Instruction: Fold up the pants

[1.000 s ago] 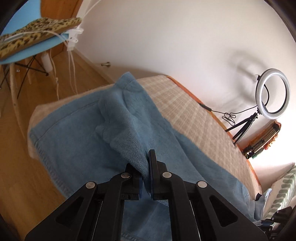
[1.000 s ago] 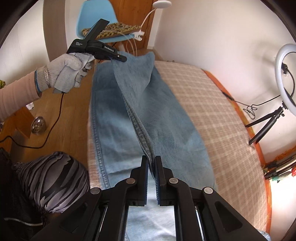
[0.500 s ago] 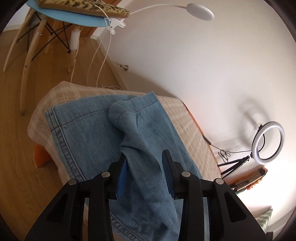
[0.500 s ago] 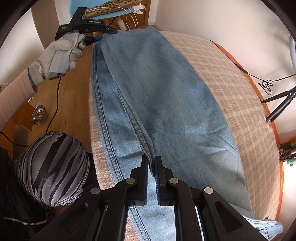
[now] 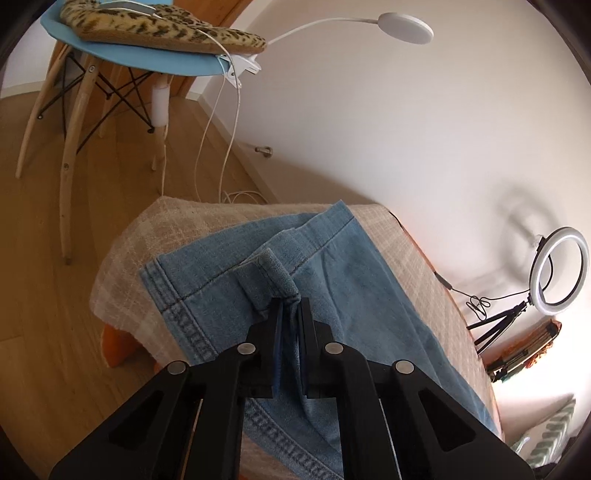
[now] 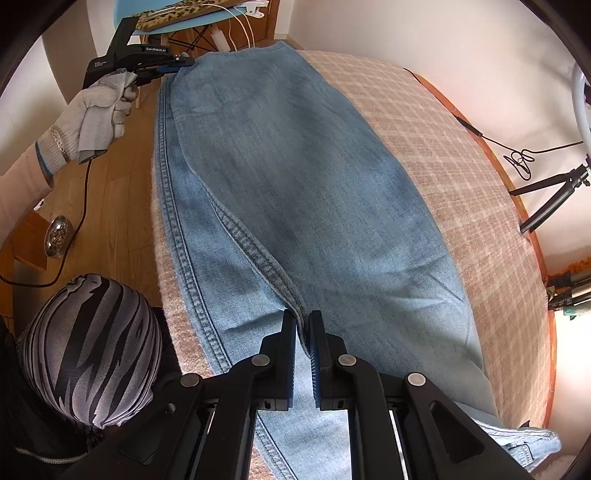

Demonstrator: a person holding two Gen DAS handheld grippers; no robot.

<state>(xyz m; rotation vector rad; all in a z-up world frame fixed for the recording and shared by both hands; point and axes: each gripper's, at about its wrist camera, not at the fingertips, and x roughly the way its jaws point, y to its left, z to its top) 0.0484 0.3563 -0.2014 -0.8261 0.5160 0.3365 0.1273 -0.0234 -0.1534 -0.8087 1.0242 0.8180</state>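
Note:
Light blue jeans [image 6: 295, 166] lie lengthwise on the checked bed cover [image 6: 461, 166], one leg laid over the other. My right gripper [image 6: 303, 317] is shut on the stitched inseam fold near the crotch, pointing steeply down. My left gripper [image 5: 290, 306] is shut on a bunched bit of the leg hem [image 5: 269, 273] at the foot end of the bed. In the right wrist view that left gripper [image 6: 184, 64] shows far off at the hem, held by a gloved hand [image 6: 99, 107]. The waist end hangs past the near right edge, mostly hidden.
A blue chair [image 5: 147, 55] with a leopard cushion and a clip-on lamp [image 5: 406, 29] stands beyond the bed's foot. A ring light on a tripod [image 5: 559, 271] is by the wall. A person's striped head covering [image 6: 92, 350] is at the bed's left side, above wood floor with a metal bowl [image 6: 55, 230].
The lifted leg has come down flat onto the other leg. My left gripper opened, then shut again on the hem. My right gripper sank lower, still gripping the inseam.

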